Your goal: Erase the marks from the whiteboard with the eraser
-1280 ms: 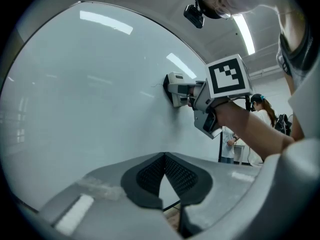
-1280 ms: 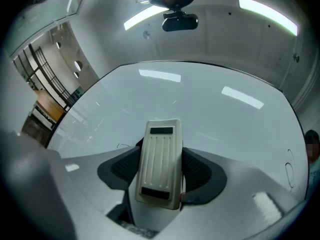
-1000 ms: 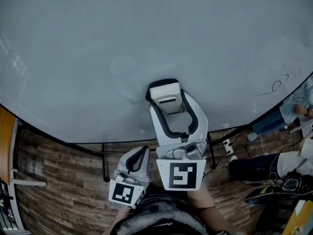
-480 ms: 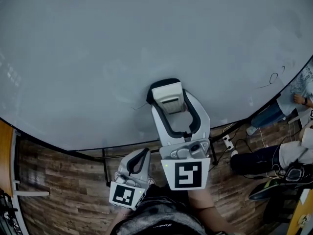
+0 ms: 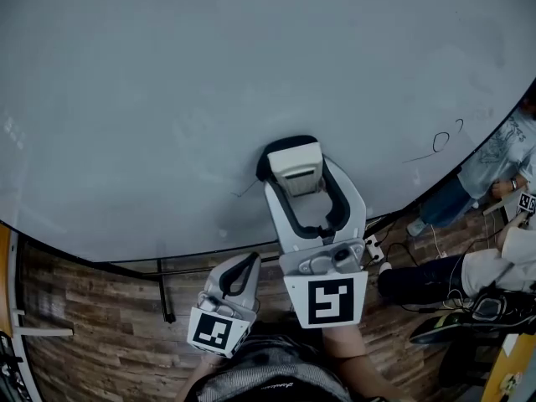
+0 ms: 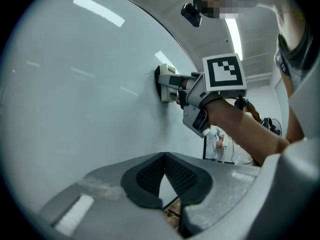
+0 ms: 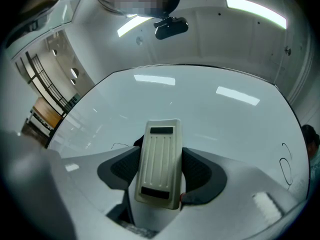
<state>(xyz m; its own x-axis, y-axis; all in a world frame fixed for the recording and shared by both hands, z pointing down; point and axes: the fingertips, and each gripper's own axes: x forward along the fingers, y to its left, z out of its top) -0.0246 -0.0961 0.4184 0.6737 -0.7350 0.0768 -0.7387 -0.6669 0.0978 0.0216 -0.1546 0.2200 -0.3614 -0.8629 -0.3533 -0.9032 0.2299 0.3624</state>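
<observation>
The right gripper (image 7: 160, 171) clamps the eraser (image 7: 159, 154) between its pads, with the eraser's underside flat against the whiteboard (image 5: 167, 90) near the lower edge. A faint scribble (image 5: 244, 191) lies just left of the eraser, and a looped mark (image 5: 441, 142) sits well to the right. The left gripper (image 6: 164, 156) has its jaws pressed together on nothing — held low, beside the right forearm (image 6: 240, 129), over wood floor (image 5: 84, 325). People (image 5: 494, 162) are near the board's right end.
</observation>
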